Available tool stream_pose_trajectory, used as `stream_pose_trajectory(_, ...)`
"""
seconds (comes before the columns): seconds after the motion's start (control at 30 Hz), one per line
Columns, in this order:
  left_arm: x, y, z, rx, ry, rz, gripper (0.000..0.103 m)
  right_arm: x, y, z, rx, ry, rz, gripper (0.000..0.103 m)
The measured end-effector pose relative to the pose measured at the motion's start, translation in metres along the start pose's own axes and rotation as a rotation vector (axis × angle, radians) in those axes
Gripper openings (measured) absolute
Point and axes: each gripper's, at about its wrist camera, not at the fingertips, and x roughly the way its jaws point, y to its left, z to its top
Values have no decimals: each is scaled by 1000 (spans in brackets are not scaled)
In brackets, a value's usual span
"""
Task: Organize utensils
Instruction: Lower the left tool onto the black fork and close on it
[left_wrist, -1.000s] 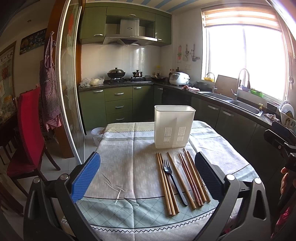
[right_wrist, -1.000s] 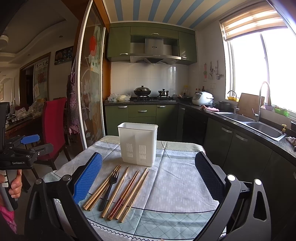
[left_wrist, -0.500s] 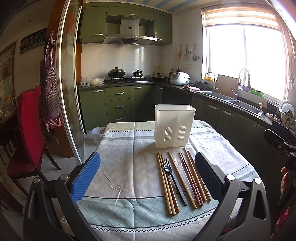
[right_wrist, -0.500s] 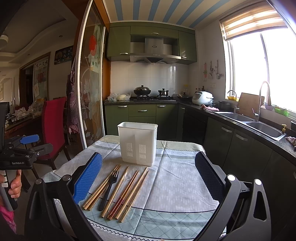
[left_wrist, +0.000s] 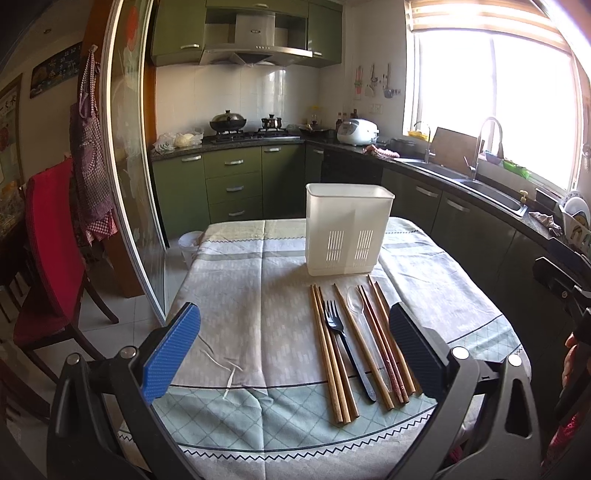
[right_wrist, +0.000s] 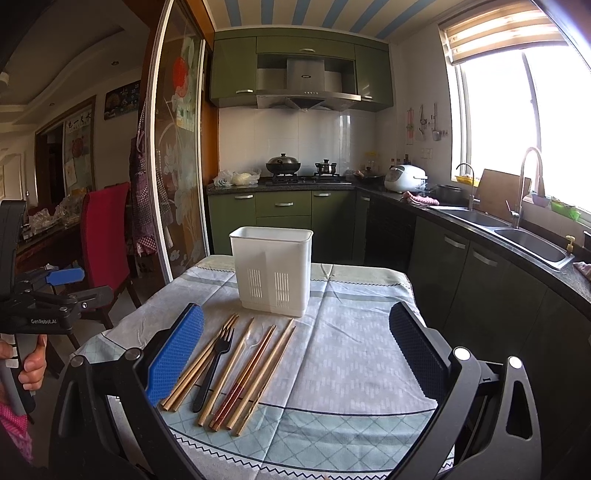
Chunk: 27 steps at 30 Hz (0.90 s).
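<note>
A white plastic utensil holder (left_wrist: 348, 230) (right_wrist: 272, 271) stands upright mid-table. In front of it lie a row of wooden chopsticks (left_wrist: 330, 350) (right_wrist: 201, 360), a black plastic fork (left_wrist: 343, 341) (right_wrist: 212, 367), a clear plastic spoon (left_wrist: 364, 325) and reddish chopsticks (left_wrist: 384, 347) (right_wrist: 243, 376). My left gripper (left_wrist: 295, 343) is open and empty, held above the table's near edge, left of the utensils. My right gripper (right_wrist: 295, 349) is open and empty, above the near edge, right of the utensils.
The table wears a grey-green patterned cloth (left_wrist: 240, 295) (right_wrist: 351, 350). A red chair (left_wrist: 51, 258) stands to the left beside a glass sliding door (left_wrist: 136, 184). Green kitchen cabinets, a stove and a sink counter (right_wrist: 517, 236) lie beyond and to the right.
</note>
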Motion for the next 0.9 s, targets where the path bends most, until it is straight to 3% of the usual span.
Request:
stream_pose_trajectory(0.37, 123, -31, 10, -4, 497, -114, 97, 76, -32, 2, 12, 351, 10, 99)
stream_pose_trajectory(0.5, 152, -45, 3, -46, 634, -167, 97, 89, -41, -5, 15, 409, 1, 99)
stream_pose_trajectory(0.7, 172, -64, 2, -66, 730, -211, 92, 96, -55, -11, 60, 441, 6, 99)
stream_pose_trajectory(0.77, 176, -68, 3, -62, 742, -208, 74, 98, -59, -13, 73, 455, 10, 99)
stream_pose_trajectory(0.9, 188, -66, 1, -81, 764, -176, 61, 99, -61, -14, 76, 460, 13, 99)
